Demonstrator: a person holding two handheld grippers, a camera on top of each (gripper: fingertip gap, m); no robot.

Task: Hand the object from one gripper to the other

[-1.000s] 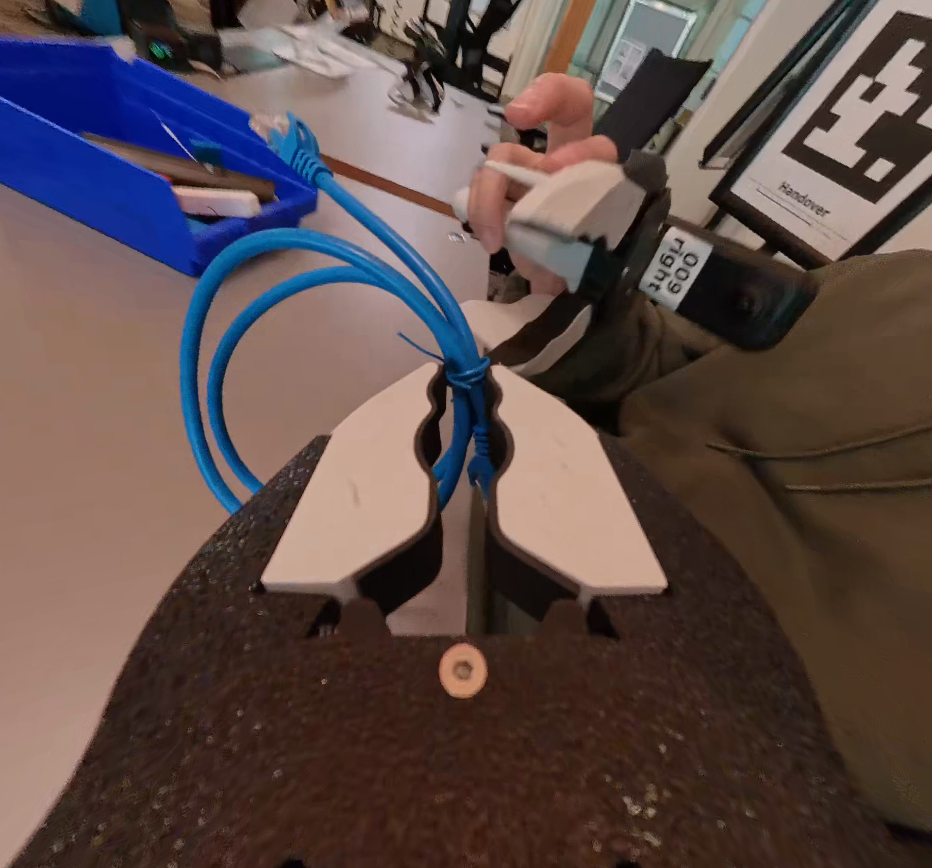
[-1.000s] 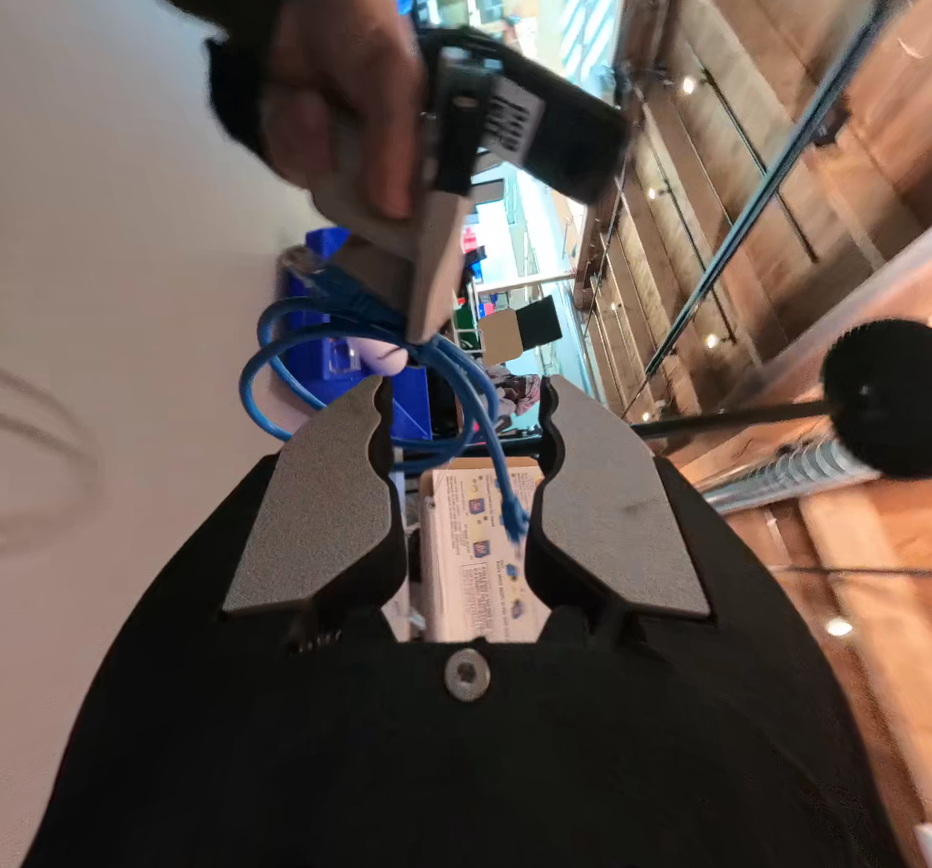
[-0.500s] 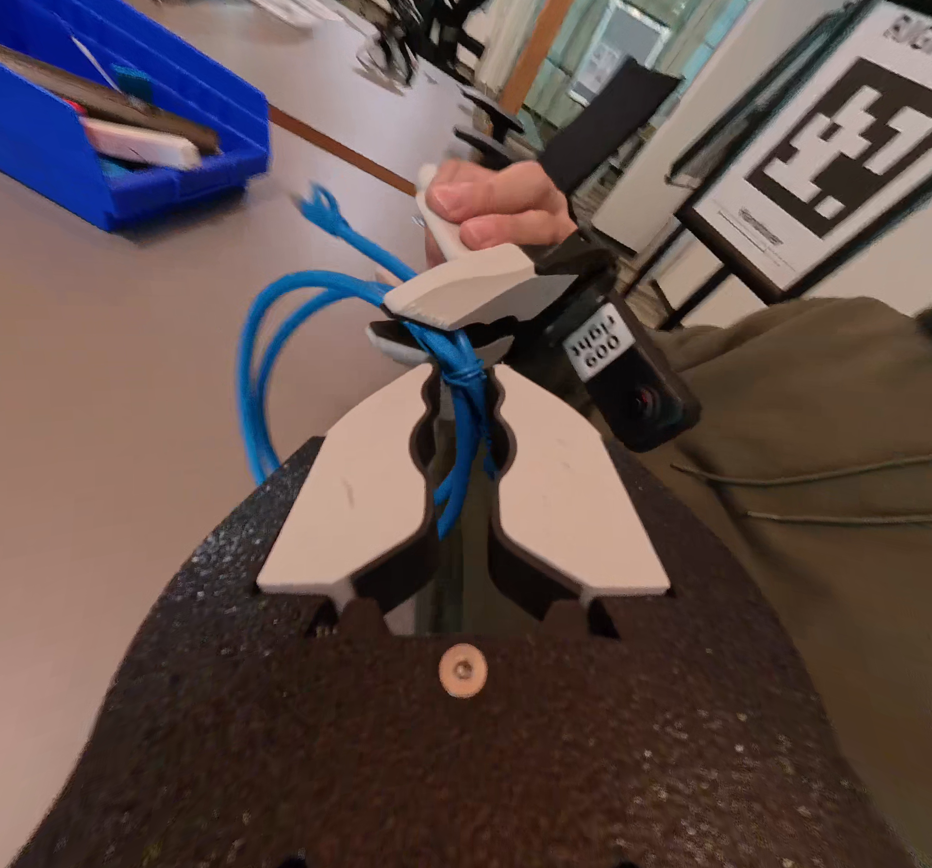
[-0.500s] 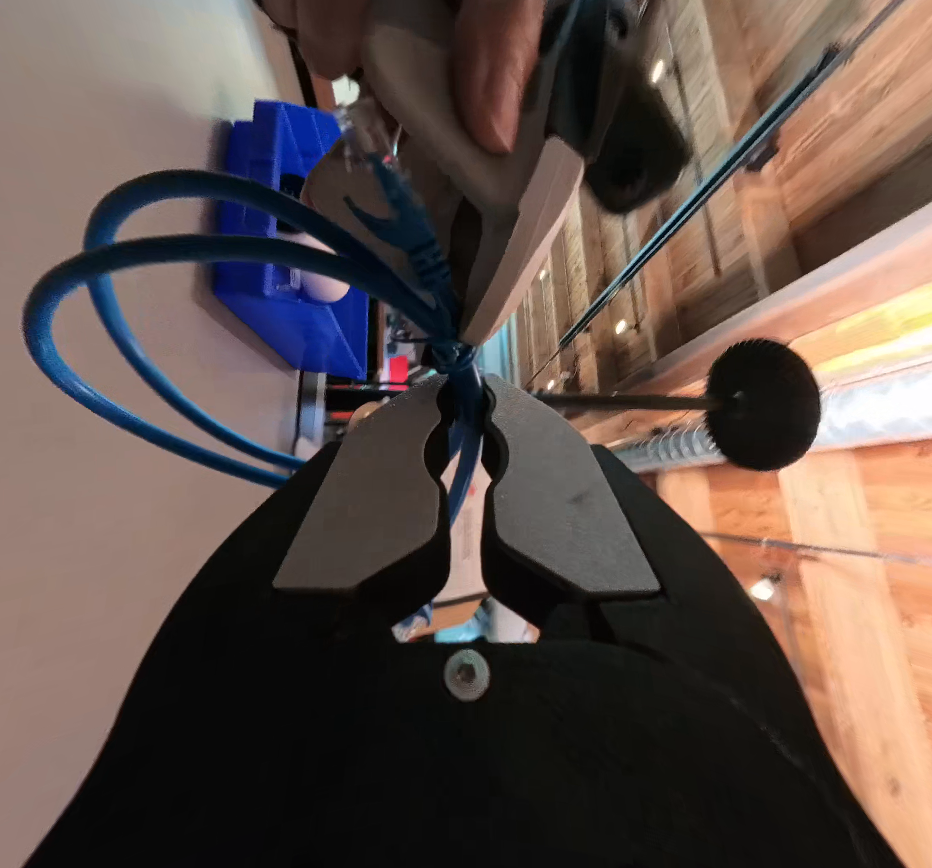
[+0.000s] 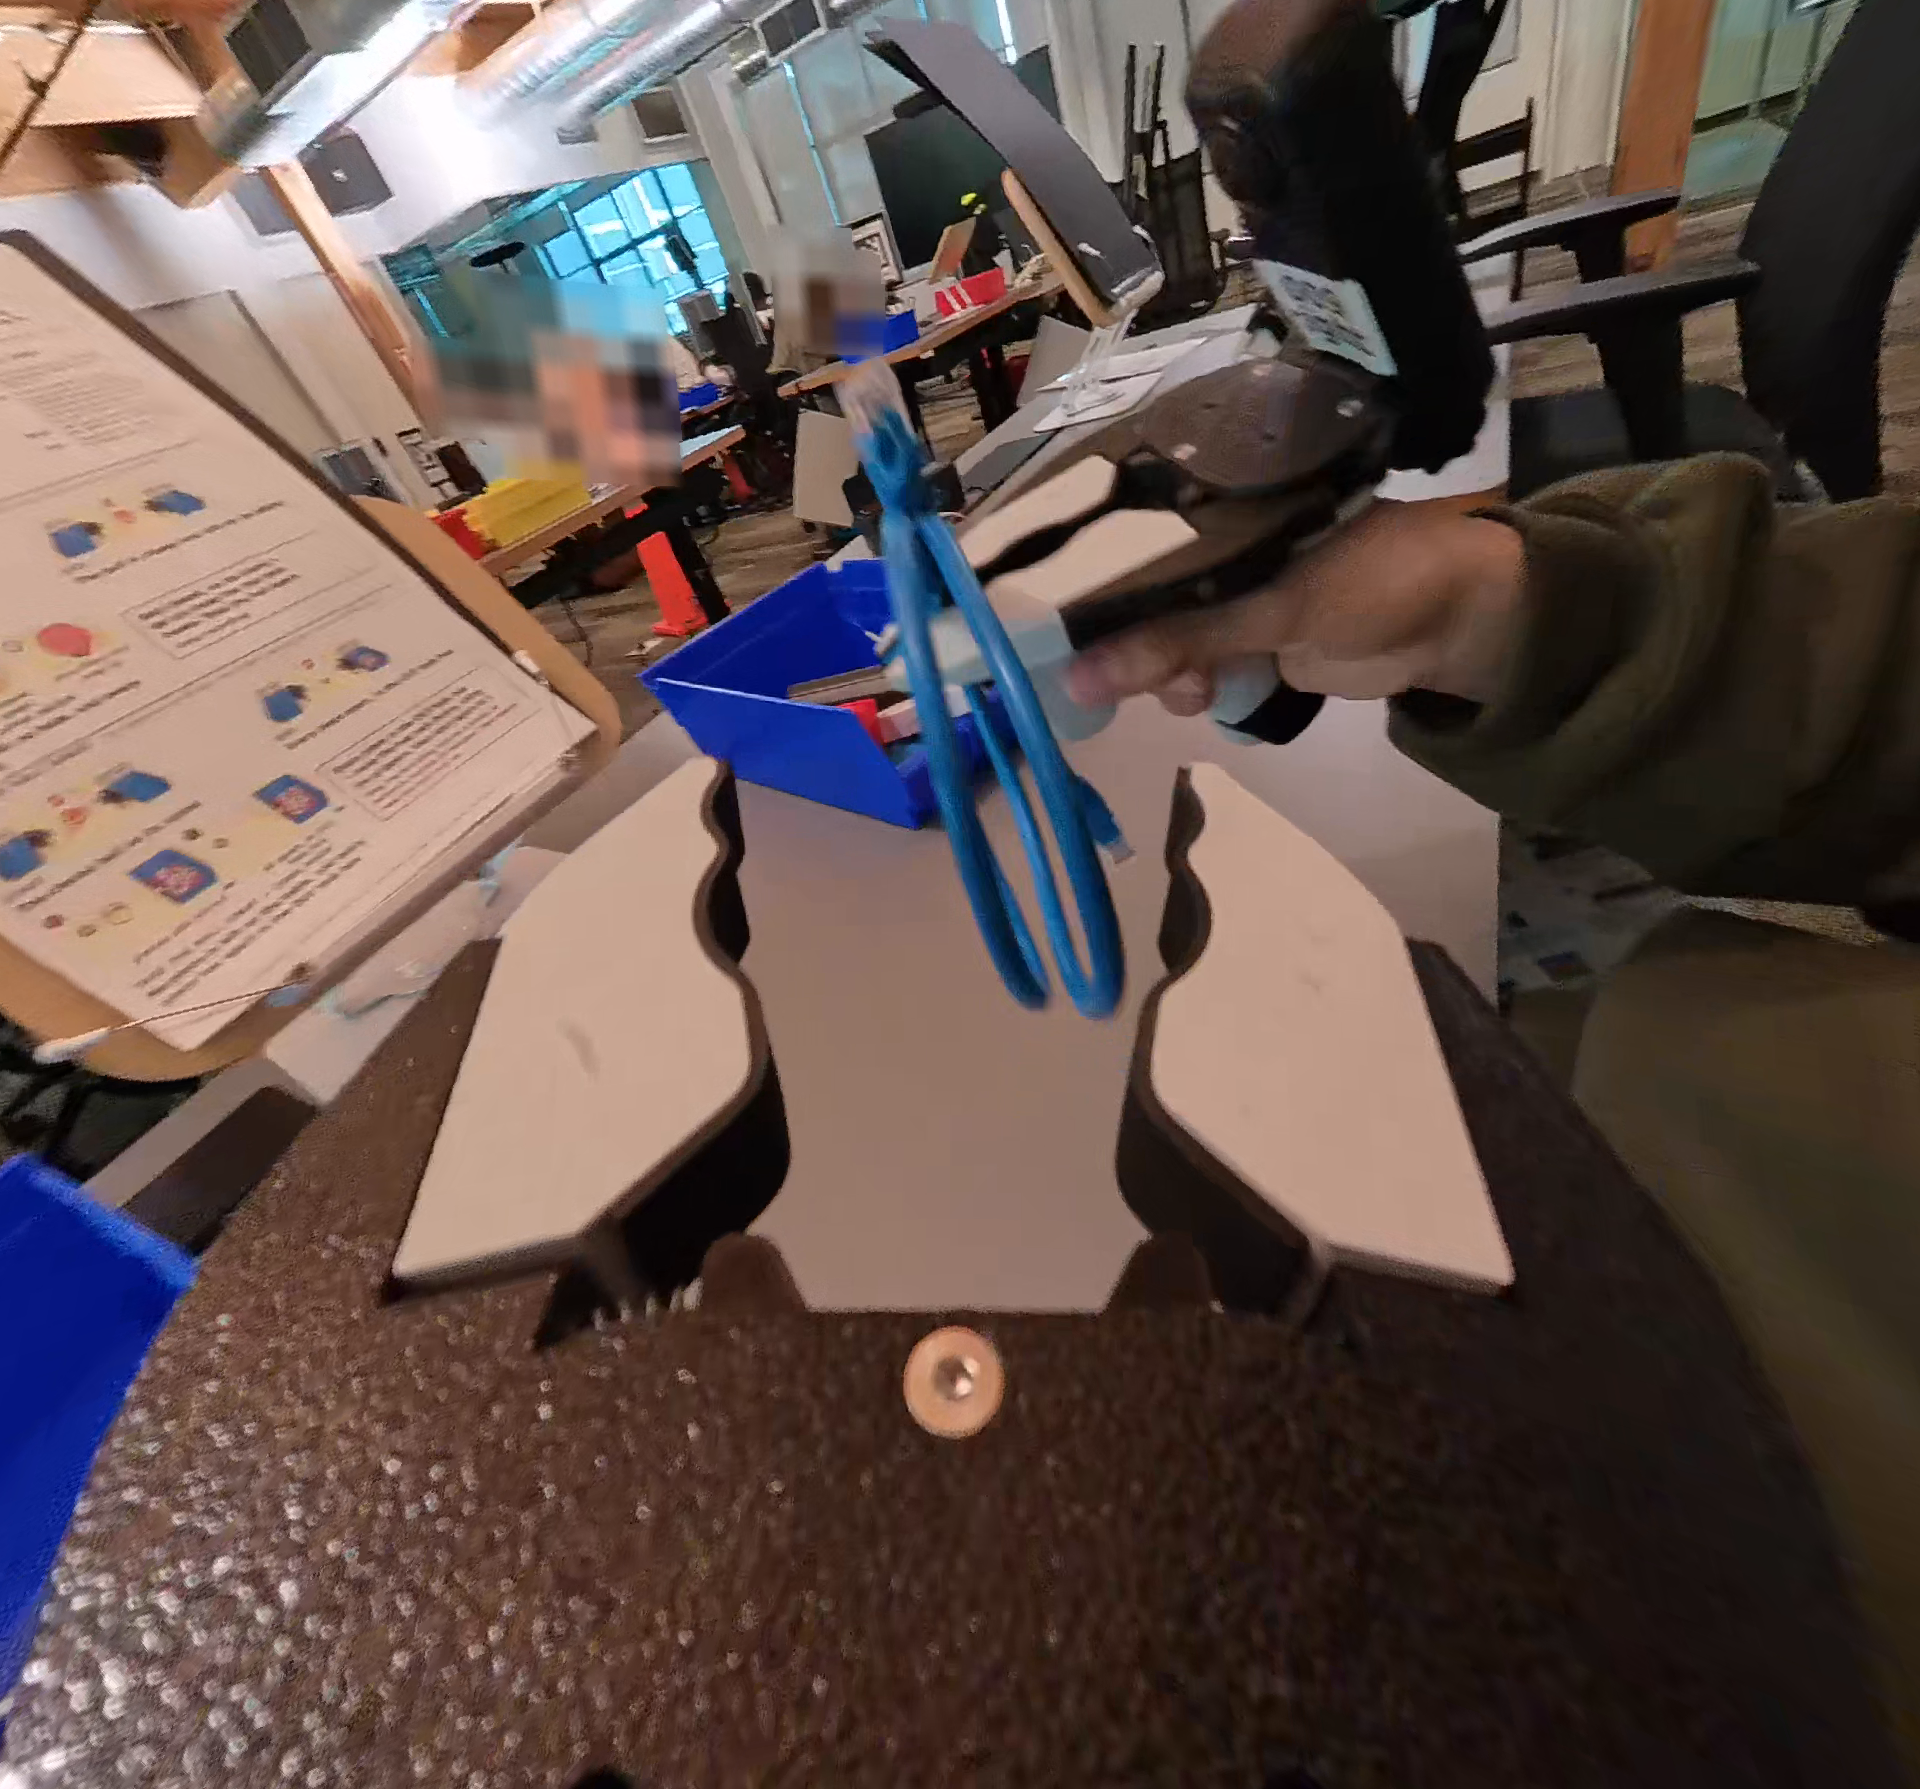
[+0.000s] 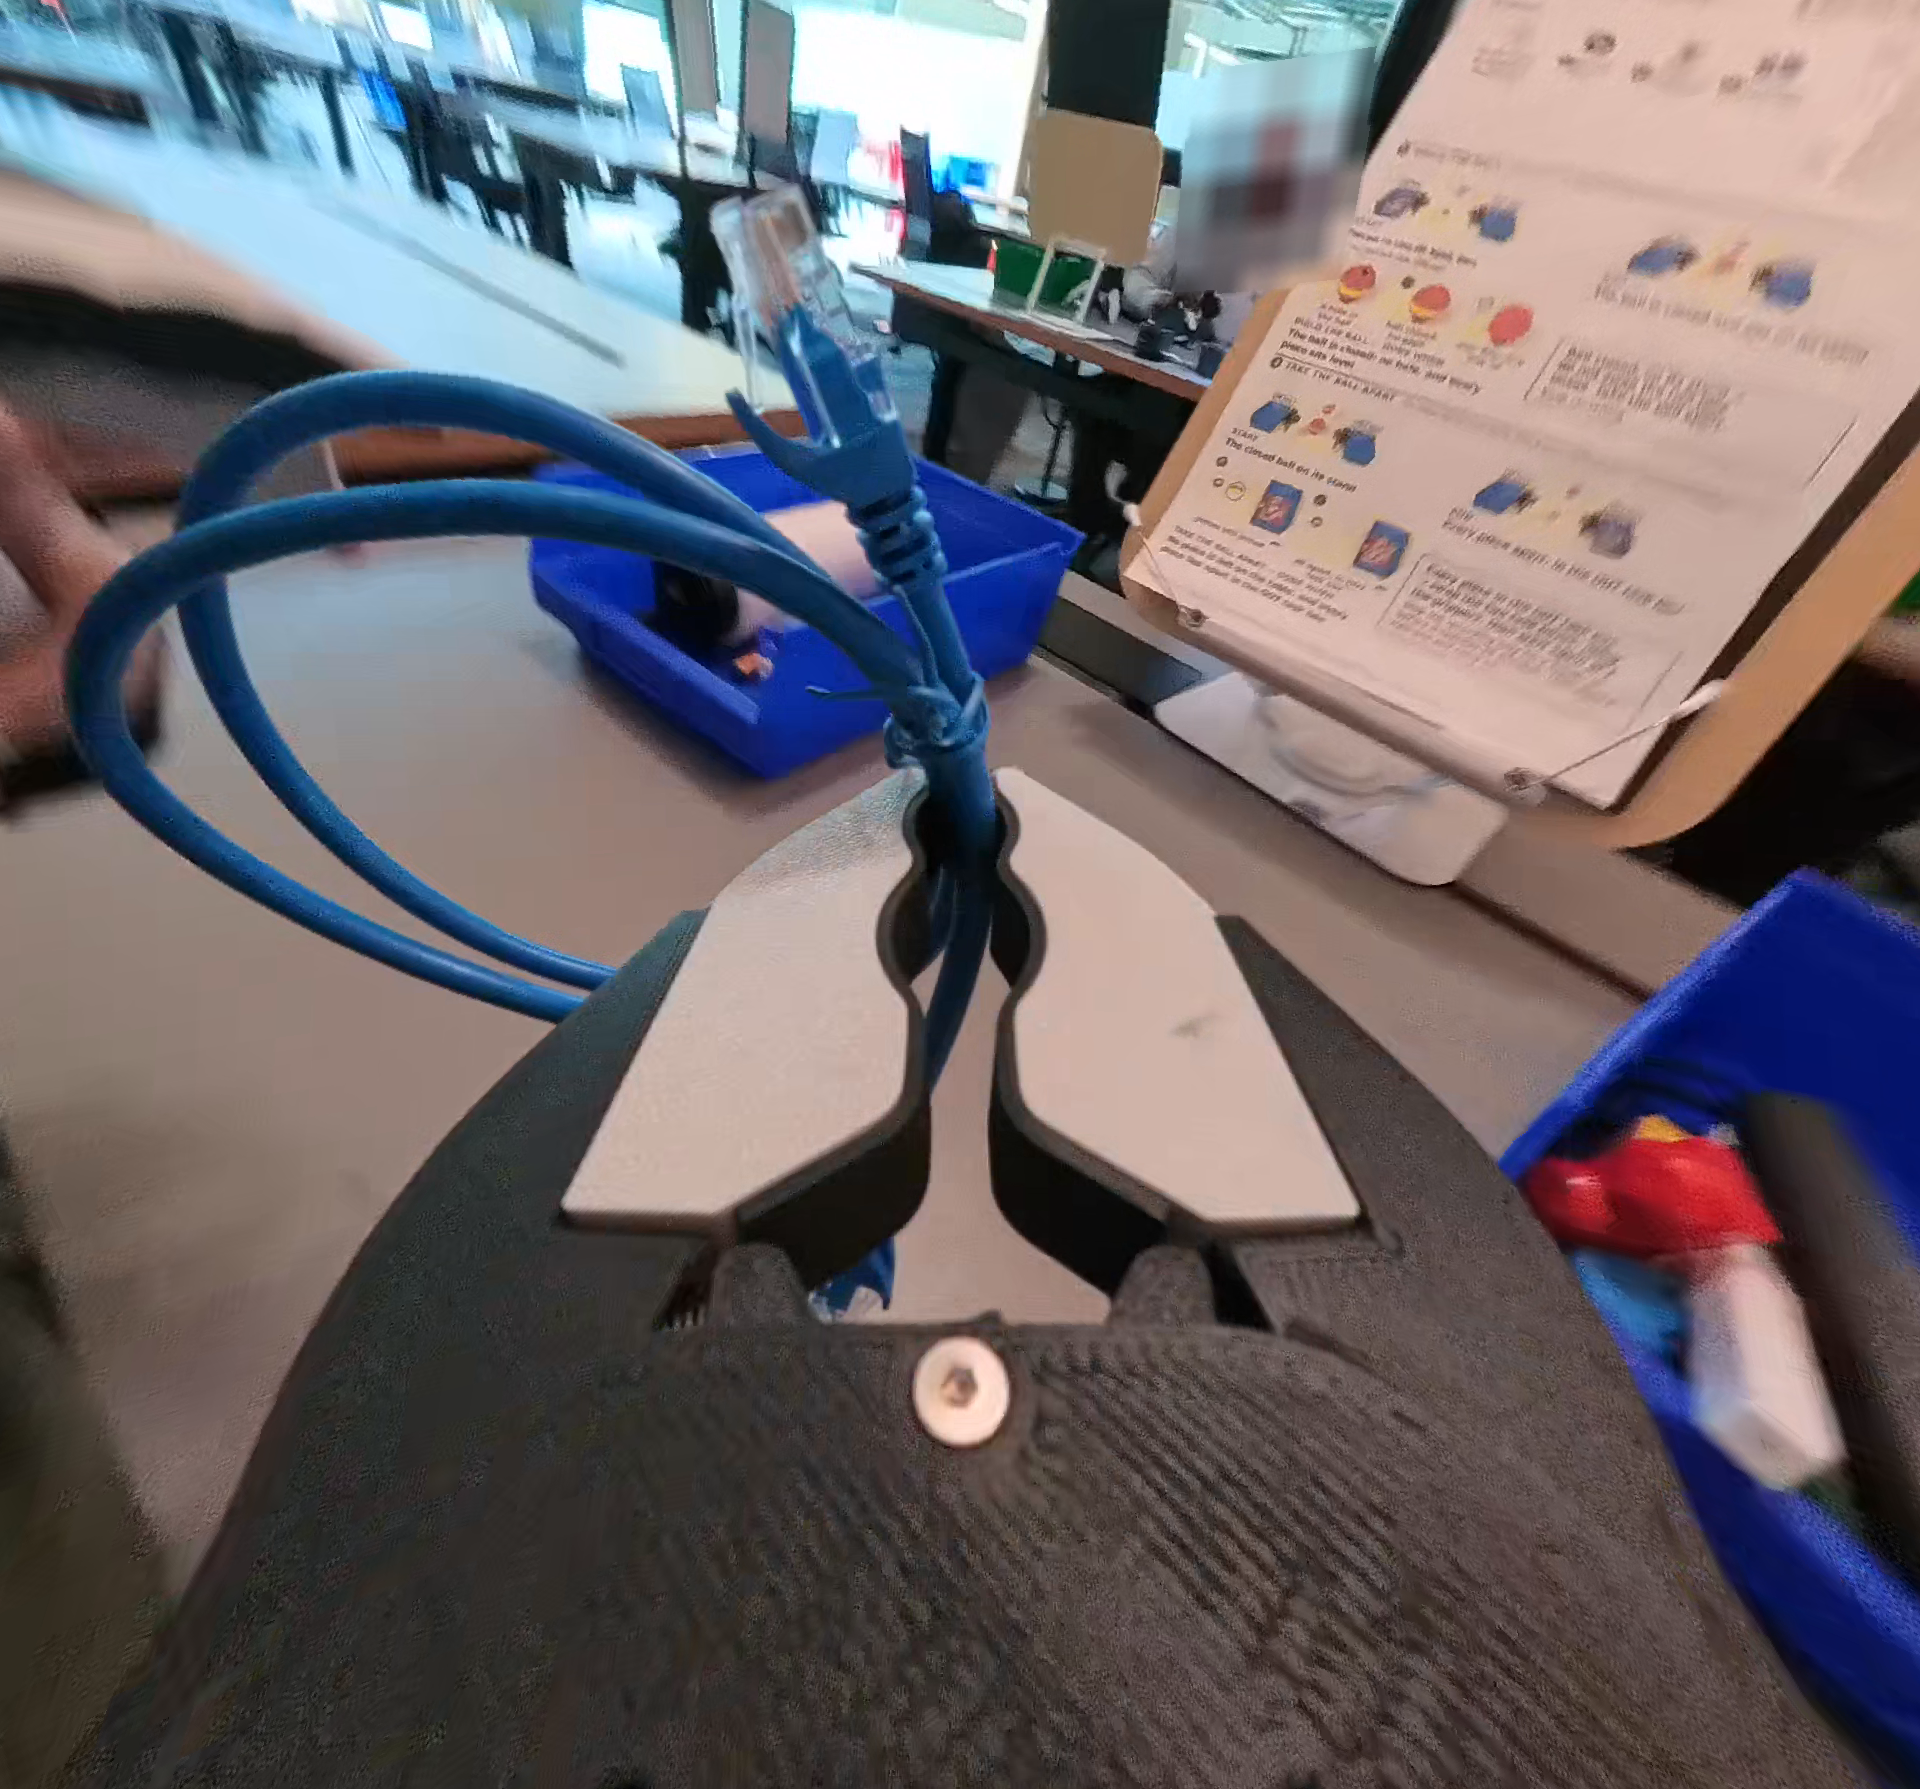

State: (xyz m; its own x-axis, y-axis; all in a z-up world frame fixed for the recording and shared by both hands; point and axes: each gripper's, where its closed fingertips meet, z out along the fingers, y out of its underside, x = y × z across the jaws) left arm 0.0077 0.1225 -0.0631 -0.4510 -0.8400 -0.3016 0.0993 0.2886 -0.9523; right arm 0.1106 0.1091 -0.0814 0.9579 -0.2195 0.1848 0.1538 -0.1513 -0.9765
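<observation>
The right gripper (image 6: pixel 961 804) is pinching the coiled blue cable (image 6: pixel 436 513) at its tied neck, holding it in the air above the grey table (image 6: pixel 364 783) near a blue bin (image 6: pixel 790 700), while the left gripper (image 5: pixel 951 835) is hanging wide open and empty just beside the dangling loops.

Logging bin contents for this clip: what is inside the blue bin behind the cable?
In the right wrist view, the blue bin holds a white roll-like item, something dark and a small orange piece. The blue cable, clamped in the right hand-held gripper, covers part; the near wall hides the floor.
</observation>
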